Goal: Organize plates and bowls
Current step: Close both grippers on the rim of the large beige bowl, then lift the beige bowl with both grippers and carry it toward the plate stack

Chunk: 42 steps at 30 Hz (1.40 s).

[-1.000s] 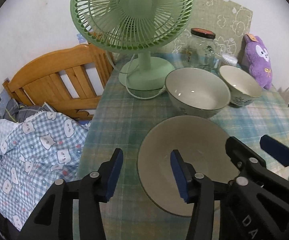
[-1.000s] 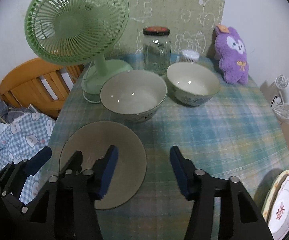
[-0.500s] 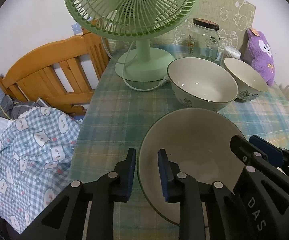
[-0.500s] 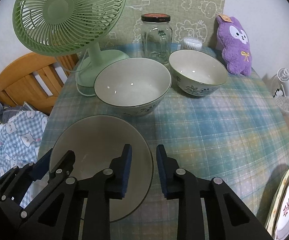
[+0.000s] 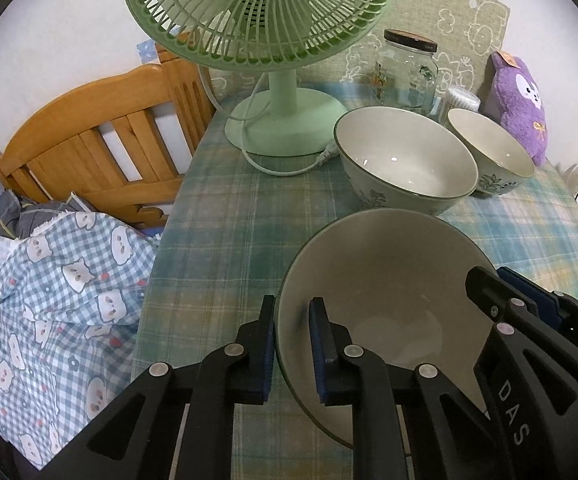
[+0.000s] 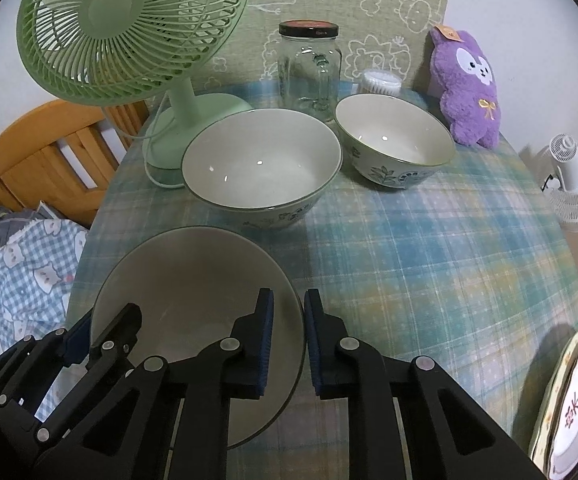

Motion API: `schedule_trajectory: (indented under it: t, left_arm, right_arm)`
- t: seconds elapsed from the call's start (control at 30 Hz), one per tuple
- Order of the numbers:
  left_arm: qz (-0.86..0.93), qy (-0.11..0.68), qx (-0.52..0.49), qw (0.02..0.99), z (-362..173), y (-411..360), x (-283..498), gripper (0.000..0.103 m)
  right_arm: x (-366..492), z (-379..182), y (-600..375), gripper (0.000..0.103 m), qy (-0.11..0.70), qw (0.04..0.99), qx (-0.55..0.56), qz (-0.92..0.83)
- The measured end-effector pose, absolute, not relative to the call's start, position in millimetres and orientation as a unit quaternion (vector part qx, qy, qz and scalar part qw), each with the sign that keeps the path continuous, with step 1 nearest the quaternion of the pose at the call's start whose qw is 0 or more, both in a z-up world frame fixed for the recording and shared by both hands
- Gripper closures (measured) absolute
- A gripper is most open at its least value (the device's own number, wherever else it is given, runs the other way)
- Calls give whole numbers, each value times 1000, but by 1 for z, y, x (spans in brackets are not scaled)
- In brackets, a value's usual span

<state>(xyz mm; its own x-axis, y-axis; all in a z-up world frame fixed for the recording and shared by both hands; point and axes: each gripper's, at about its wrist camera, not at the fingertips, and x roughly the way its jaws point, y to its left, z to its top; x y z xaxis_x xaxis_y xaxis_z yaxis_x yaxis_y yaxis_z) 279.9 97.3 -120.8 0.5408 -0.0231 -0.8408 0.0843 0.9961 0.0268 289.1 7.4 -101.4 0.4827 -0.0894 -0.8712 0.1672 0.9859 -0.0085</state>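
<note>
A green fan (image 6: 129,32) stands at the back left of the plaid tabletop (image 6: 429,264), a lidded glass jar (image 6: 309,68) beside it, a purple plush toy (image 6: 467,88) far right. A wooden chair (image 5: 101,148) holds checked cloth (image 5: 49,300).

Both views ride on hand-held grippers and look steeply down and forward along the fingers, close over the near edge of a plaid-clothed table (image 6: 429,264). The left wrist view sits toward the table's left side, taking in a wooden bed frame (image 5: 89,148). The right wrist view sits further right, reaching a white floor fan (image 6: 573,184). Both share the green desk fan (image 5: 273,12) (image 6: 129,28), glass jar (image 5: 407,68) (image 6: 309,68), two bowls and the near dish.
</note>
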Motion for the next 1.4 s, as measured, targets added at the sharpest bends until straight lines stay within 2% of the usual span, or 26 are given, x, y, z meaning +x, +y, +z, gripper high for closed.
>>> schedule_trajectory:
  t: [0.73,1.4]
  left_arm:
    - [-48,474,33,879,-97,64,242,90]
    - [-45,471,12,881,-79,10,176,90]
  right_arm:
    - [245,-75,-23,83,499,861,45,-89]
    - [174,-48,-76,83,490,865,46,-93]
